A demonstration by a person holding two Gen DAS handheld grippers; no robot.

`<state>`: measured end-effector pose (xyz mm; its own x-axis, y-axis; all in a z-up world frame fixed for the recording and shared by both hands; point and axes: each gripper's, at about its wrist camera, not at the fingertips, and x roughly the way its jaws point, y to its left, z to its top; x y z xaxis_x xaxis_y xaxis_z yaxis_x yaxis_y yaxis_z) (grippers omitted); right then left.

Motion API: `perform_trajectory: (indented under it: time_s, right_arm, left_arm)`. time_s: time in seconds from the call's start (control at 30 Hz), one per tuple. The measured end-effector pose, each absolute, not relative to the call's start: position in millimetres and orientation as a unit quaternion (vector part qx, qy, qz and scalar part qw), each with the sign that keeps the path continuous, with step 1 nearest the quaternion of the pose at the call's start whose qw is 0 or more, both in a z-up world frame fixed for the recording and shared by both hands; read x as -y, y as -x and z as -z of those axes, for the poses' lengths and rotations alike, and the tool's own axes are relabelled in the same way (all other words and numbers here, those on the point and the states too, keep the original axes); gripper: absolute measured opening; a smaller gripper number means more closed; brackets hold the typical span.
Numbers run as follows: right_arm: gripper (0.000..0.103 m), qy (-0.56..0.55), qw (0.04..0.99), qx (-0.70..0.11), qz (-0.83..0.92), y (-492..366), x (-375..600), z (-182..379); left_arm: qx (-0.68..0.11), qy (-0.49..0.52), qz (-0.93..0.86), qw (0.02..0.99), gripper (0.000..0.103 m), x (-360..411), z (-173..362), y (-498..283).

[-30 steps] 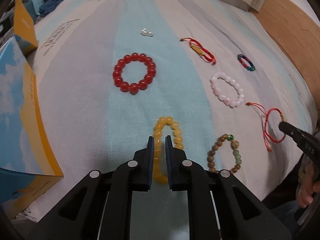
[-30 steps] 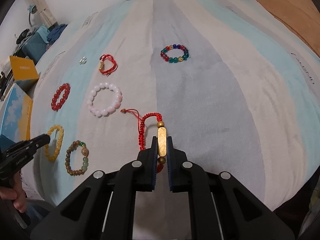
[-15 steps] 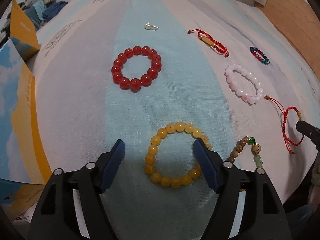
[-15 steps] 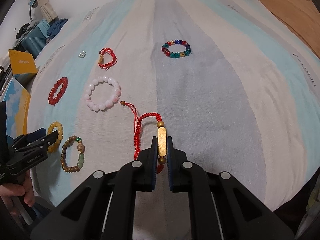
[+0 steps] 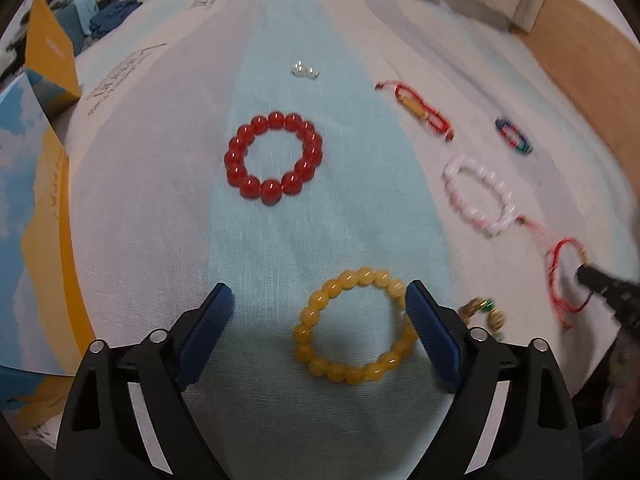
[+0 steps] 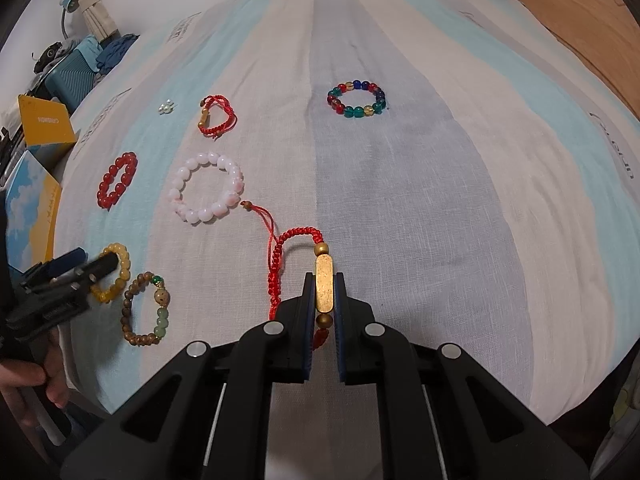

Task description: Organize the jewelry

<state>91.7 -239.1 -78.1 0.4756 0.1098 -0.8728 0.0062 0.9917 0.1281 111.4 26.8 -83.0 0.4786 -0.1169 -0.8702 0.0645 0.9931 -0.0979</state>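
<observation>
left hand-held gripper (image 5: 320, 312) opened off yellow bracelet (image 5: 356, 326)

Beaded bracelets (image 6: 357, 100): five, on striped bedspread (image 6: 440, 200)
Red cord bracelets (image 6: 216, 115): two
Pearl cluster (image 6: 165, 107): one
Grippers (image 6: 322, 294): two

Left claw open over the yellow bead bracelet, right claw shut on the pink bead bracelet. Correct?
Not quite. The right claw is shut on the gold bar of the red cord bracelet, as the right wrist view shows; the pink bead bracelet lies free. The left claw is open over the yellow bead bracelet.
</observation>
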Motion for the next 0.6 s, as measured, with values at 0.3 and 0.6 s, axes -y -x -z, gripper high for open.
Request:
perform_trajectory:
  time_s: [0.3,0.6]
  right_arm:
    - [0.008,-0.056,0.857,-0.512,-0.03,-91.3,237.7,78.7]
    - [0.008,-0.056,0.858,-0.51,-0.03,-92.8,238.1,78.0]
  left_arm:
    - [-0.524,-0.02,0.048,0.85,0.087,-8.7,98.6,-111.0]
    - [-0.531,-0.024,0.057,0.845,0.018,-13.6,92.2,-109.7]
